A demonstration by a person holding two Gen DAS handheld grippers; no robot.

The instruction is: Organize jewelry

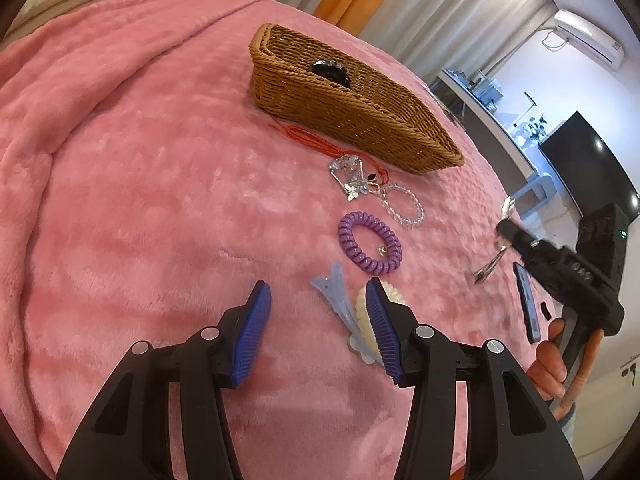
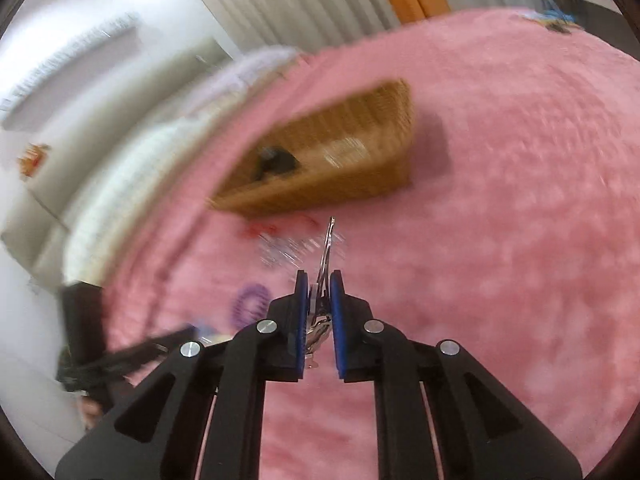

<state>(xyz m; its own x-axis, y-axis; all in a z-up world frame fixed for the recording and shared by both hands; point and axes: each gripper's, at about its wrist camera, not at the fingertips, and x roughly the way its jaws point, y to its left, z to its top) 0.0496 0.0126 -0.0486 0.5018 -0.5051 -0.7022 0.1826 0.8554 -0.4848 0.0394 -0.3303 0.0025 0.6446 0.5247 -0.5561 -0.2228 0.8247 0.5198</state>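
Note:
A wicker basket [image 1: 360,116] lies on the pink blanket with a dark round item [image 1: 331,72] inside; it also shows blurred in the right wrist view [image 2: 360,160]. In front of it lie a red cord with a silver charm [image 1: 352,172], a clear bead bracelet [image 1: 404,204], a purple coil hair tie [image 1: 370,247], a pale blue clip [image 1: 338,300] and a cream claw clip [image 1: 370,320]. My left gripper [image 1: 316,300] is open, just above the two clips. My right gripper [image 2: 319,280] is shut on a silver hair clip [image 2: 326,256], held above the blanket; it shows in the left wrist view [image 1: 496,248].
The pink blanket [image 1: 140,200] covers the whole bed. A phone [image 1: 527,304] lies near the bed's right edge. Beyond that edge are a desk, a dark screen [image 1: 588,168] and curtains. Pillows lie at the far left.

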